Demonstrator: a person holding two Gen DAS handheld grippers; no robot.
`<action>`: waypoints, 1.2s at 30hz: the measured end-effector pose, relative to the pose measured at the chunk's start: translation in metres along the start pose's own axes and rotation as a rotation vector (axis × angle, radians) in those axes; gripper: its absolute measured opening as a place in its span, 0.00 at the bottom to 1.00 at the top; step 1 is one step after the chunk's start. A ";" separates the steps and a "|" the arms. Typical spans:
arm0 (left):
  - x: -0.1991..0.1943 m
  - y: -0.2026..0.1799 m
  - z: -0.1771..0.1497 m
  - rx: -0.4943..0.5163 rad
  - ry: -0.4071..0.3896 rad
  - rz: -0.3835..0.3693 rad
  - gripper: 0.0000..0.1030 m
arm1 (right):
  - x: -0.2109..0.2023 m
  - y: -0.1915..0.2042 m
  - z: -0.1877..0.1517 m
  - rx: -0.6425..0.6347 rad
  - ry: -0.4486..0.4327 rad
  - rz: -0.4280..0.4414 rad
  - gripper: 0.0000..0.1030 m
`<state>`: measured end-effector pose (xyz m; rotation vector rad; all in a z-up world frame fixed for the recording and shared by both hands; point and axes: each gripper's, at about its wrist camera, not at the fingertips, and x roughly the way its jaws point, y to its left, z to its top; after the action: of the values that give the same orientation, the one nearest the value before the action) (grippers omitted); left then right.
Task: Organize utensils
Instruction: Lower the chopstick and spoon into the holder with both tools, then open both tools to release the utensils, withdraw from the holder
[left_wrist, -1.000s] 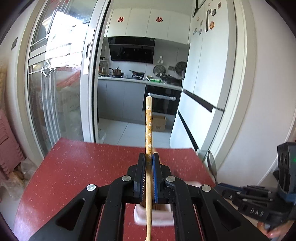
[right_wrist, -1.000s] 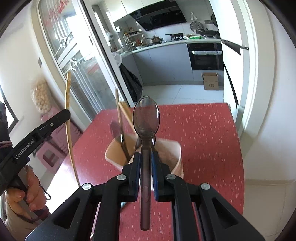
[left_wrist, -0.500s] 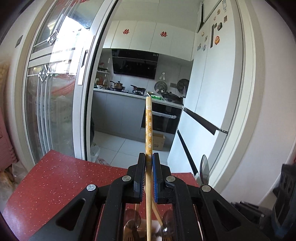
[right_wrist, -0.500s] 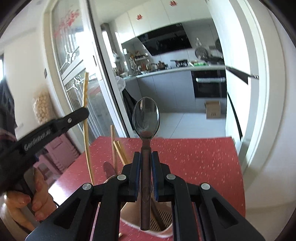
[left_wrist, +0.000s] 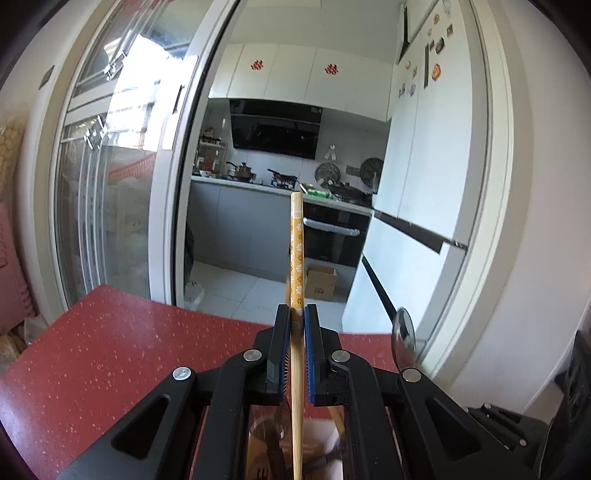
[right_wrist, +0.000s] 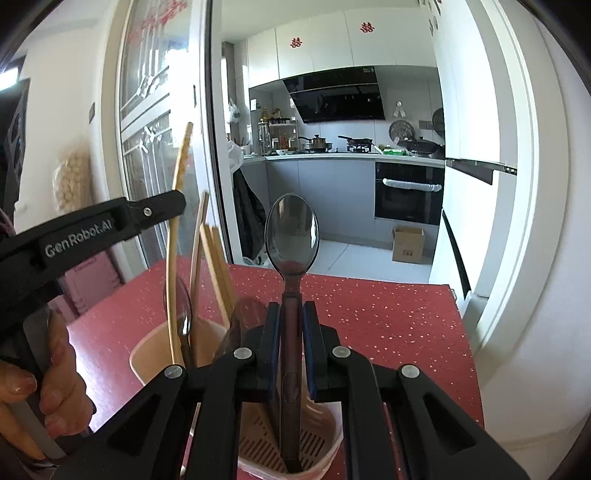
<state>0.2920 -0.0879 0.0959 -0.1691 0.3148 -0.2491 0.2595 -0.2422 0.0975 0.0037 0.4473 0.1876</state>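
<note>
My left gripper (left_wrist: 296, 314) is shut on a bamboo chopstick (left_wrist: 296, 254) with a flowered orange top, held upright over the pink utensil holder (left_wrist: 317, 435). In the right wrist view the left gripper (right_wrist: 173, 205) holds that chopstick (right_wrist: 176, 206) with its lower end inside the holder (right_wrist: 147, 354). My right gripper (right_wrist: 291, 314) is shut on a dark spoon (right_wrist: 291, 232), bowl up, its handle end down in the holder's near compartment. More chopsticks (right_wrist: 214, 266) and a spoon (right_wrist: 183, 317) stand in the far compartment.
The holder stands on a red speckled table (right_wrist: 388, 314). A white wall and door frame (right_wrist: 517, 258) run along the table's right side. A sliding glass door (left_wrist: 110, 184) and a kitchen lie beyond the far edge.
Both grippers have come down over the holder. The chopstick's lower end and the spoon's handle now reach inside it. Both stay shut.
</note>
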 end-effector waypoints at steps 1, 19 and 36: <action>-0.001 0.000 -0.003 0.003 0.006 0.001 0.36 | 0.000 0.001 -0.002 -0.006 0.000 -0.004 0.12; -0.010 0.000 -0.027 0.054 0.134 0.062 0.36 | -0.004 0.019 -0.028 -0.105 0.065 -0.021 0.13; -0.047 0.001 -0.027 0.073 0.157 0.085 0.36 | -0.033 0.009 -0.012 0.006 0.076 -0.015 0.55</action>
<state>0.2400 -0.0780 0.0841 -0.0642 0.4669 -0.1901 0.2231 -0.2394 0.1012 -0.0005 0.5239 0.1721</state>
